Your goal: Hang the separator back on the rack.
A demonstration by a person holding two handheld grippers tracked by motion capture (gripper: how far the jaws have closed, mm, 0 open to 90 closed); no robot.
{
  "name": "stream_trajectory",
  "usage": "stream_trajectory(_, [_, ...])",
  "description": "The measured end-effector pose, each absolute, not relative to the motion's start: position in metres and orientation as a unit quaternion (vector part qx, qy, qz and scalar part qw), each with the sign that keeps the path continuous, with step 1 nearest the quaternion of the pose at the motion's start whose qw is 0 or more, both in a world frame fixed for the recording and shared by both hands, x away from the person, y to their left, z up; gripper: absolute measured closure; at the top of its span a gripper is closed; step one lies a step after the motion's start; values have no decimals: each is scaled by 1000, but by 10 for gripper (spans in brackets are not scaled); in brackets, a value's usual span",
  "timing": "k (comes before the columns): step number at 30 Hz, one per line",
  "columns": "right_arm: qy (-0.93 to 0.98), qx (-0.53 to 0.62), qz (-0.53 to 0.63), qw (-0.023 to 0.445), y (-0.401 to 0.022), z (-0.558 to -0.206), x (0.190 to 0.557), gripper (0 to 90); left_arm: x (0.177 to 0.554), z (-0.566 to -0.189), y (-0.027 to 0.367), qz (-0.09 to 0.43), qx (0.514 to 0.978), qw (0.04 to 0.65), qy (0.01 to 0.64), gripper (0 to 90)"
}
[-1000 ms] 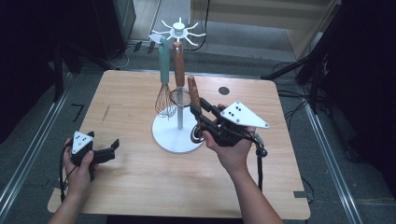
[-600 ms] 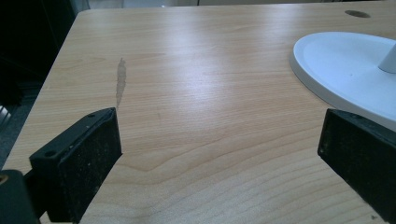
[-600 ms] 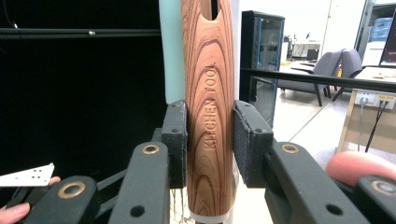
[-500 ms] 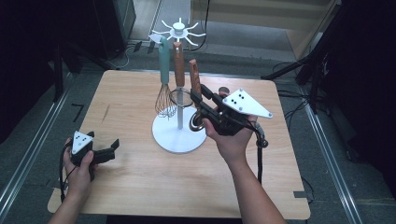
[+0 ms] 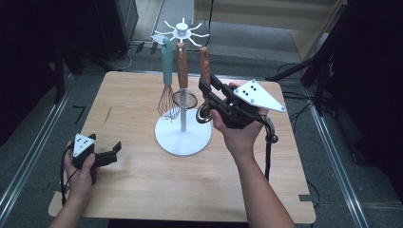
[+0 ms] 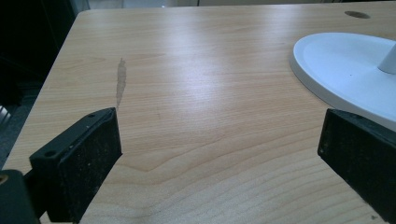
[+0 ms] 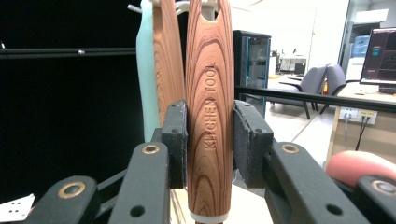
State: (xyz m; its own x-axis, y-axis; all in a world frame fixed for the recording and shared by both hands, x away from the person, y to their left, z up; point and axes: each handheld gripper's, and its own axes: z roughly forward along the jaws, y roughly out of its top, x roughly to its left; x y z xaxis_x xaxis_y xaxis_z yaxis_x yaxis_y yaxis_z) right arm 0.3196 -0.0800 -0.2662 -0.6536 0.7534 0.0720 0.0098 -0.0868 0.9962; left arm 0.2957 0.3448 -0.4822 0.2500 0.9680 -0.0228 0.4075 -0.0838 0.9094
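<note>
Right gripper view reads "KITCHEN TOOL" on the wooden handle its jaws pinch; left jaws spread.

The table lies bare on its near half and left side, open for a hand to pass. At mid-table the white rack blocks the way, its whisk and strainer hanging close together just left of the held wooden handle.

Wooden-handled utensil — upright, clamped.
</note>
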Motion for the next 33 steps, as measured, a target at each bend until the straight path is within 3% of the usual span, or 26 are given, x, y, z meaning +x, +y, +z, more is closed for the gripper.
stream_trajectory(33, [617, 315, 670, 266, -73, -258, 335, 695, 295, -482, 345, 323, 661, 435, 519, 1])
